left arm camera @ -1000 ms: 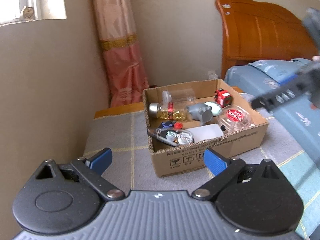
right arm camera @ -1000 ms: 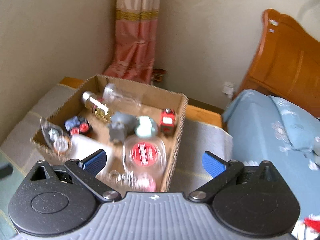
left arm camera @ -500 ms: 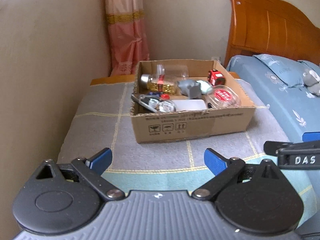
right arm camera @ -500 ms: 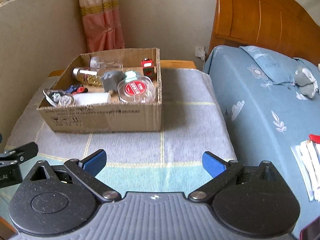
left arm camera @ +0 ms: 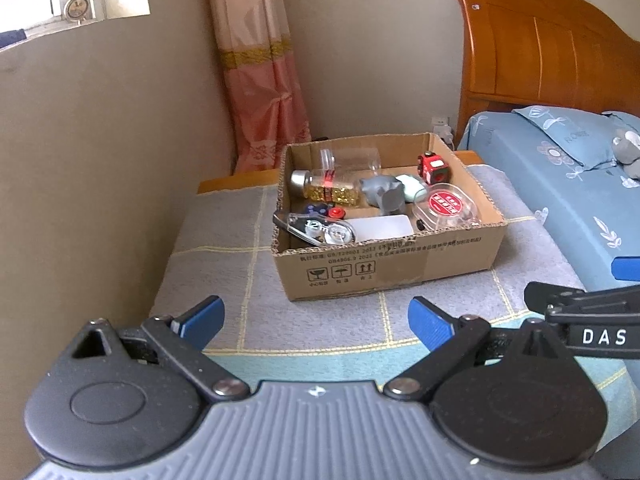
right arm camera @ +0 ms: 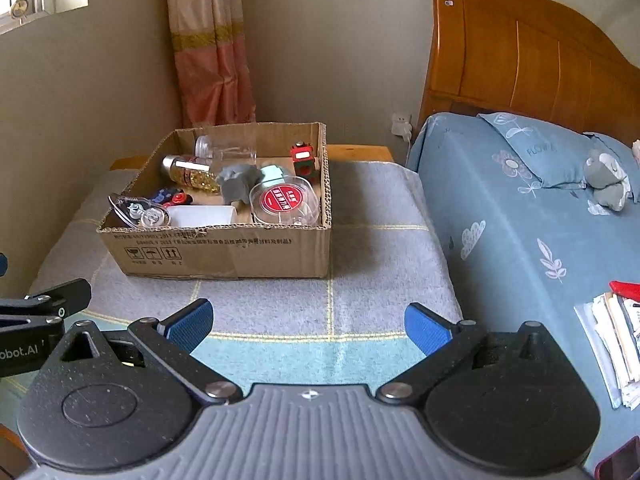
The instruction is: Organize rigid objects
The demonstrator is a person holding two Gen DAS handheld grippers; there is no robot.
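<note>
An open cardboard box [left arm camera: 392,268] [right arm camera: 224,252] stands on a grey checked blanket [left arm camera: 224,260] [right arm camera: 380,256]. Inside lie a gold-filled bottle [left arm camera: 326,188] [right arm camera: 192,172], a clear jar [left arm camera: 348,160], a grey toy [left arm camera: 384,196] [right arm camera: 238,184], a red cube [left arm camera: 434,166] [right arm camera: 304,158], a red-labelled clear round case [left arm camera: 444,208] [right arm camera: 282,200] and a white block [left arm camera: 380,228]. My left gripper [left arm camera: 316,320] and right gripper [right arm camera: 308,322] are open and empty, held back from the box's near side.
A bed with a blue floral sheet [right arm camera: 520,216] and wooden headboard [right arm camera: 520,60] lies to the right. A grey soft toy [right arm camera: 608,180] rests on the pillow. Papers [right arm camera: 616,344] lie on the bed. A wall and pink curtain [left arm camera: 260,80] stand behind.
Both grippers have drawn back from over the box and now sit low in front of it. The box's contents have not moved.
</note>
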